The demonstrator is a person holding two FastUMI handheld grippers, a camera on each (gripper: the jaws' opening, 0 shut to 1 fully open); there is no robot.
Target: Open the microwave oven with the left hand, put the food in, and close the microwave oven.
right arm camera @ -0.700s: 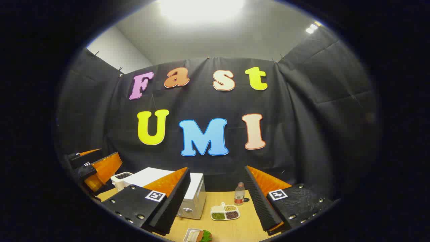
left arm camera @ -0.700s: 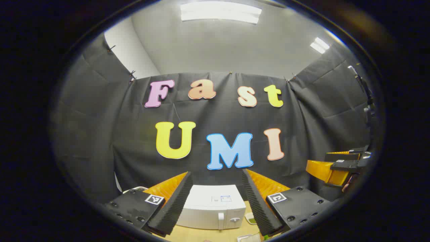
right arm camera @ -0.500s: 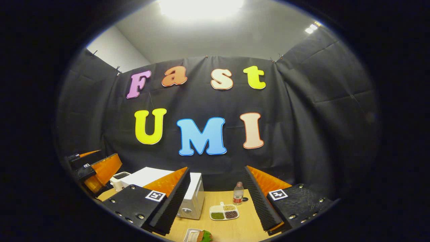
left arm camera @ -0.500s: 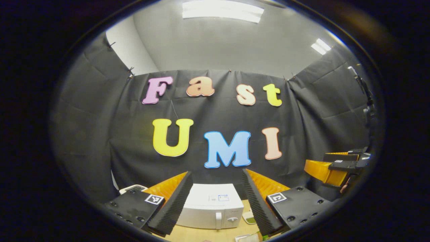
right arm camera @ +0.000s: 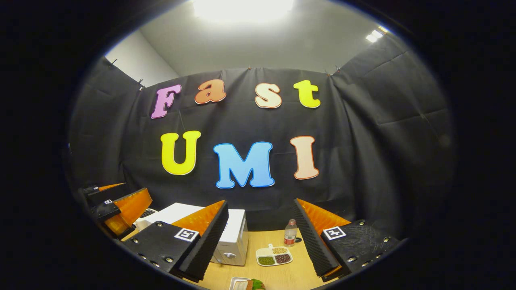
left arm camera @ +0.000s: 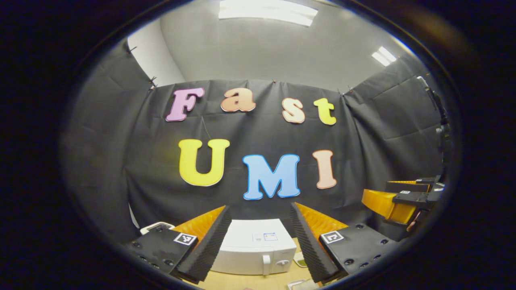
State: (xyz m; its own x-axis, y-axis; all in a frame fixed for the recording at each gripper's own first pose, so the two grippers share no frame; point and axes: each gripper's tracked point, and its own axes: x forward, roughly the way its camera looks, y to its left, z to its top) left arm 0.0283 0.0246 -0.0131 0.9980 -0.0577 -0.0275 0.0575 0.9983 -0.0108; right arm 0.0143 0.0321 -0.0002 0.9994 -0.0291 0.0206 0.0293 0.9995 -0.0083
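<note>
In the left gripper view, the left hand-held gripper (left arm camera: 260,237) is held with its fingers spread wide and nothing between them. Framed in that gap, at six o'clock, sits the white microwave (left arm camera: 254,251) on the wooden surface (left arm camera: 242,280), its door shut, its handle (left arm camera: 265,264) upright and a round knob (left arm camera: 282,262) just beside it. A small label (left arm camera: 270,237) lies on its top; its writing is too small to read.

The right hand-held gripper (right arm camera: 260,235) is likewise spread and empty. In the right gripper view the microwave stands at seven o'clock, a divided dish (right arm camera: 274,256) of beans and a small bottle (right arm camera: 290,233) near six, and the food (right arm camera: 252,284) on a white tray at the bottom edge. The other gripper appears at eight o'clock.
</note>
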